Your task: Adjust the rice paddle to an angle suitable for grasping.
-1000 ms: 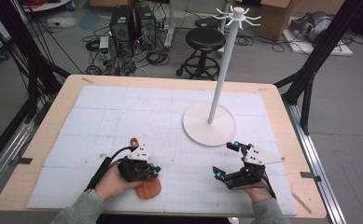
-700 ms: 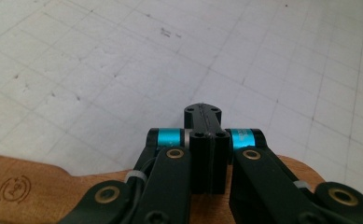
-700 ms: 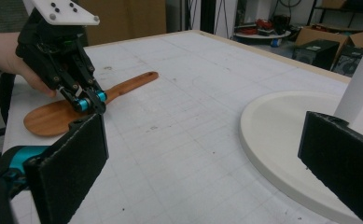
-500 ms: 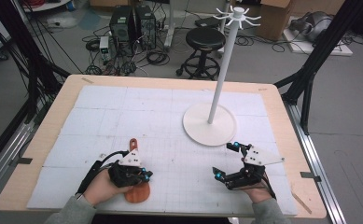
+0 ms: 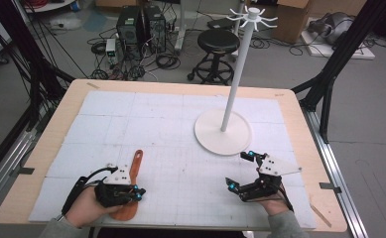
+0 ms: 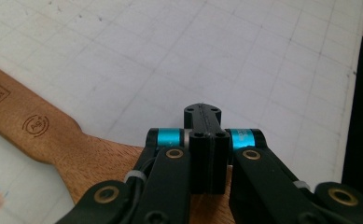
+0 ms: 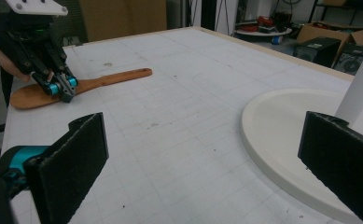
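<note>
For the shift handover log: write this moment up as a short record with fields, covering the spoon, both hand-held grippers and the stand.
surface: white gridded mat on a wooden table
wooden spoon: lies flat near the front left edge, handle pointing away from the person
left hand-held gripper: jaws shut, over the spoon's bowl end; whether it touches the spoon cannot be told
right hand-held gripper: jaws open, nothing between them, just in front of the stand's base
white stand: round base, upright pole, hooks at the top, nothing hung
</note>
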